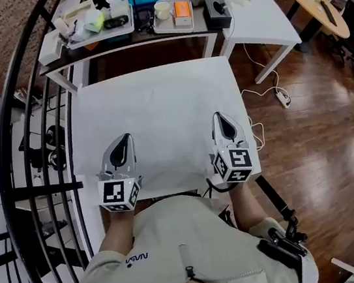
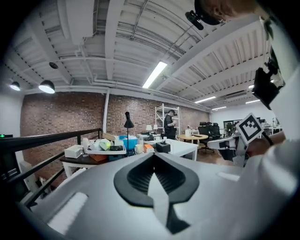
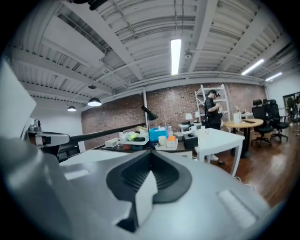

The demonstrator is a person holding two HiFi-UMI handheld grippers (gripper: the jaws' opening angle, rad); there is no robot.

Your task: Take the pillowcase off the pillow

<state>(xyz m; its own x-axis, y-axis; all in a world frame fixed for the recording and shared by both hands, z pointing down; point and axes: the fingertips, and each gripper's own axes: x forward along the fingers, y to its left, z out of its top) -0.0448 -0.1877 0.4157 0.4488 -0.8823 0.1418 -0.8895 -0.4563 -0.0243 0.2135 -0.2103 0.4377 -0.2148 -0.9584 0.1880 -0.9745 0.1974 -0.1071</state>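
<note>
Both grippers are sitting over the near edge of the white table (image 1: 158,101), pointing toward its far side. The left gripper (image 1: 126,138) is over the near left part and the right gripper (image 1: 218,117) over the near right. Jaws on both are fully closed with nothing between them. The tabletop is flat white with faint creases, and honestly I can't tell the pillow or pillowcase apart from it.
</note>
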